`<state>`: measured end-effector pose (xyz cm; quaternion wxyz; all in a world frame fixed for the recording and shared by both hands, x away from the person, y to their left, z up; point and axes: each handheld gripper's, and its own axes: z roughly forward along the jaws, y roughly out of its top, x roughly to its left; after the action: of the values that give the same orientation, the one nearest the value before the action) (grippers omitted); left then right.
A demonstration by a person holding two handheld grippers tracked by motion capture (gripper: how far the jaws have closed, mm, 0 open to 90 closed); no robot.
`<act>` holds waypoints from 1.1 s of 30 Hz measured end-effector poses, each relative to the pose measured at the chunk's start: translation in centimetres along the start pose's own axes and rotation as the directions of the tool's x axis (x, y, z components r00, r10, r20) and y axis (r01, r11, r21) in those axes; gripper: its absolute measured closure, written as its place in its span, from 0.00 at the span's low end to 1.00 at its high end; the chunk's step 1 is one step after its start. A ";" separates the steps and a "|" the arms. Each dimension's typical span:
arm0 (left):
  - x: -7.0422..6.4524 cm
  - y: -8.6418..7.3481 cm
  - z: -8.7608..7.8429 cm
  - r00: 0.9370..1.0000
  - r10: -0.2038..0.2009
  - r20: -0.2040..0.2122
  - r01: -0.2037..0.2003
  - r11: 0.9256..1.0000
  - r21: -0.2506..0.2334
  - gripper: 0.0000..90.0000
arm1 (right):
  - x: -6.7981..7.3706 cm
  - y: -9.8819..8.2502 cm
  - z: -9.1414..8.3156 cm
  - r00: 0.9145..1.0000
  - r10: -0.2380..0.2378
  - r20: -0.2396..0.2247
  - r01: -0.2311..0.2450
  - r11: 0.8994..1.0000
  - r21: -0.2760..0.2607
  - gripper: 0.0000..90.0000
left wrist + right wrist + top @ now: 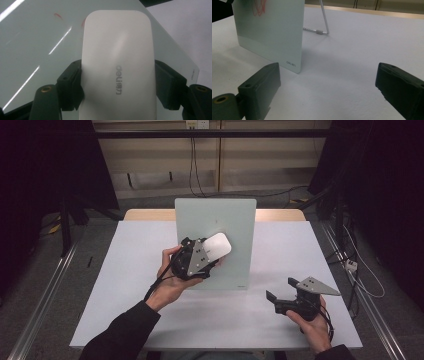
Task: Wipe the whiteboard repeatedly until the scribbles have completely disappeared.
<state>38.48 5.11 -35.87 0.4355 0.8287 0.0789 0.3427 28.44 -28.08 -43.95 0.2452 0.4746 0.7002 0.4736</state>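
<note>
In the high view, the left gripper (pixel 212 257) sat at the centre of the frame, its jaws clamped on a white eraser (pixel 218 245) held against the face of a glass board (pixel 235 220). The board stood upright on a white table (pixel 125 285), leaning back slightly. At the lower right the right gripper (pixel 281 289) hovered over bare table, jaws spread with nothing between them, well apart from the board.

In the left gripper view, the eraser (pixel 117 67) filled the middle, pinched across its narrow width by both pads, one on each long edge. Red marks (pixel 58 15) showed on the board (pixel 32 50) at the upper left, just beside the eraser's top corner. The eraser looked light and stiff, with a smooth shell that could slip, so a hold on its flat sides near the middle seemed best. The glass is likely fragile, and hard pressure might tip the board backward.

In the right gripper view, the board (pixel 272 37) stood at the upper left with a red scribble (pixel 259 6) near its top edge. A wire stand (pixel 323 20) propped it from behind, at the top centre. The right gripper's (pixel 328 82) jaws stood wide at the bottom corners, empty table (pixel 362 45) between them. Nothing blocked the wiping path.
</note>
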 end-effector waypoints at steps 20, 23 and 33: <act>2.8 2.5 -0.2 0.997 -0.027 -0.067 0.025 0.999 -0.034 0.35 | 0.0 0.0 0.0 1.000 -0.004 0.000 0.004 1.000 -0.001 0.07; 1.7 2.2 0.1 0.999 0.001 -0.051 -0.002 1.000 -0.018 0.35 | 0.0 0.0 0.0 1.000 -0.005 -0.002 0.005 1.000 0.002 0.07; -1.6 0.2 1.1 0.998 0.041 0.048 -0.043 0.999 0.027 0.35 | 0.0 0.0 0.0 1.000 -0.005 -0.001 0.005 1.000 -0.001 0.07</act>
<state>37.94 3.60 -36.95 0.4183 0.8440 0.0560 0.3309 28.41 -28.07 -43.93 0.2466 0.4725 0.7011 0.4736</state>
